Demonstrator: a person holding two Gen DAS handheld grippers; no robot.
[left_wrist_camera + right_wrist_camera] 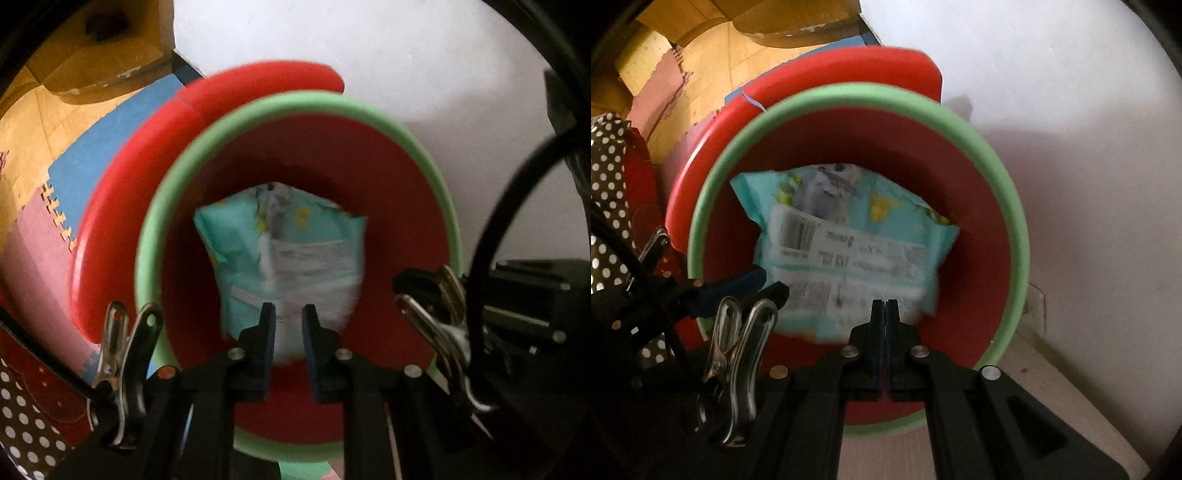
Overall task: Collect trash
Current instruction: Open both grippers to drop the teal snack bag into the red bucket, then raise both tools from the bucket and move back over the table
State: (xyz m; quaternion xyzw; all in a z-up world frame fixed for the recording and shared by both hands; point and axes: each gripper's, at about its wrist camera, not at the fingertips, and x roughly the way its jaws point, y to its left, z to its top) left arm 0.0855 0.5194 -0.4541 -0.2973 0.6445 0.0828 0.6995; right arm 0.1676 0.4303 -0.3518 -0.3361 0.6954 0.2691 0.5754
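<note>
The round red plastic bin with its smooth green rim looked matt. The turquoise printed plastic-film packet inside was crinkled and faintly glossy. Shiny metal spring clips gleamed.

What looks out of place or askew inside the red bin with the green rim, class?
The crumpled turquoise plastic wipes packet stands tilted on edge against the inner wall of the red bin with the green rim, rather than lying flat. Motion blur hides finer detail.

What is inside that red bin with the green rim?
A light blue printed packet with a barcode label lies inside the bin, leaning against its inner wall. It covers most of the bottom, so anything beneath it cannot be seen.
</note>
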